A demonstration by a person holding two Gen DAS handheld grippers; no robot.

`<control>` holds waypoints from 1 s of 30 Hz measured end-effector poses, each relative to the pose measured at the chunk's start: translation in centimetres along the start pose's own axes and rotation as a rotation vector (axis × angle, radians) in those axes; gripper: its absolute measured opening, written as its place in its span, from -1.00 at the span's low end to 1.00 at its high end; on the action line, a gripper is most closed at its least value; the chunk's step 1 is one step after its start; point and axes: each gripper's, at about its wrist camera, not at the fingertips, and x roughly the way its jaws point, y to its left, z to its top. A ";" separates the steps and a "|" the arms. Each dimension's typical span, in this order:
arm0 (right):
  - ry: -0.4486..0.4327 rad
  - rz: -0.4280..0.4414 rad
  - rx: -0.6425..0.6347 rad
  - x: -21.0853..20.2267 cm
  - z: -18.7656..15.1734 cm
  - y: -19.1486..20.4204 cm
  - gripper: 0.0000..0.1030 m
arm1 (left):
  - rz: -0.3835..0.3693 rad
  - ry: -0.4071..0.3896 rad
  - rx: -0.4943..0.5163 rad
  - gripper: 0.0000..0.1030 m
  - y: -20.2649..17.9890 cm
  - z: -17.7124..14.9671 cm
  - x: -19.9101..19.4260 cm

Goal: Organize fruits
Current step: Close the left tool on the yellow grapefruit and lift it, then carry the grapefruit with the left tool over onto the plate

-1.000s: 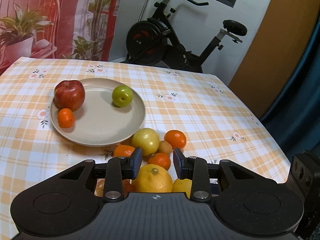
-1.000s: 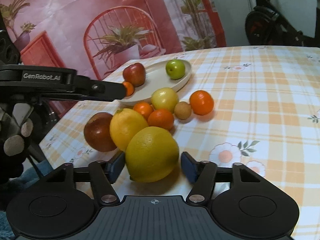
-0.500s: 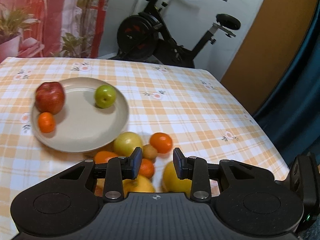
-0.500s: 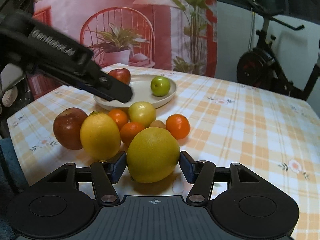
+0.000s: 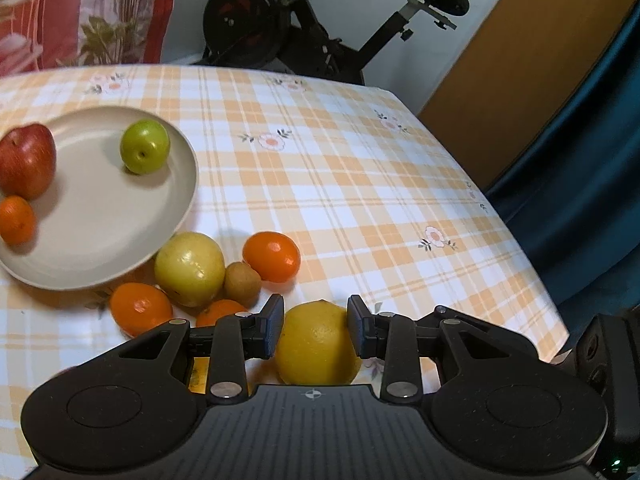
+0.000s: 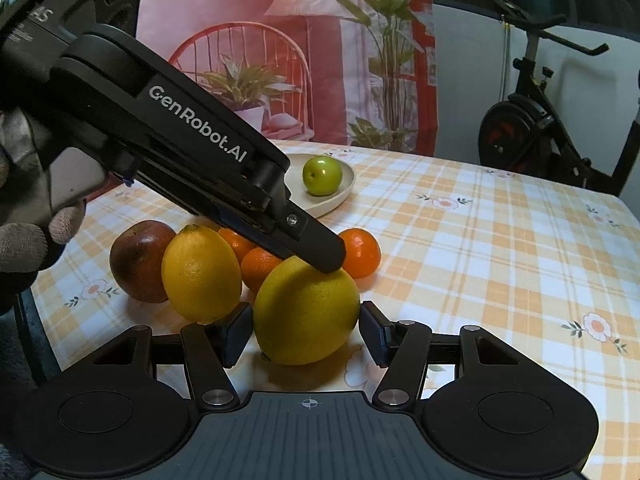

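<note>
Here a big yellow lemon point(image 6: 306, 314), dimpled and oval, lies on the desk point(image 6: 500, 248) at the near edge of a fruit cluster. The right hand-held gripper point(image 6: 306, 334) is spread wide around it, both pads just beside the lemon's flanks, contact unclear. The left hand-held gripper point(image 5: 315, 326) also brackets this lemon point(image 5: 318, 344), jaws partly apart, pads at or nearly touching its sides; in the right view its fingertip point(image 6: 324, 252) rests on the lemon's top. Beside it sit a second lemon point(image 6: 200, 276), a dark apple point(image 6: 138, 260), mandarins point(image 5: 272, 256), a pale yellow fruit point(image 5: 190, 268) and a small brown fruit point(image 5: 242, 282). The plate point(image 5: 120, 216) behind holds a red apple point(image 5: 26, 160), a green fruit point(image 5: 145, 151) and a mandarin point(image 5: 16, 220).
</note>
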 end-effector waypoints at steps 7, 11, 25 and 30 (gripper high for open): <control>-0.002 0.007 0.012 -0.1 -0.1 -0.2 0.05 | -0.017 0.012 -0.019 -0.26 0.3 0.2 0.4; -0.001 0.007 0.013 -0.1 -0.1 -0.2 0.06 | -0.020 0.011 -0.021 -0.25 0.5 0.1 0.4; 0.066 0.081 0.166 -0.2 -0.4 -1.6 -0.08 | -0.017 -0.004 -0.057 -0.18 1.1 -0.2 0.1; 0.075 0.094 0.180 -0.2 -0.5 -1.8 -0.10 | -0.016 -0.007 -0.079 -0.18 1.3 -0.2 0.0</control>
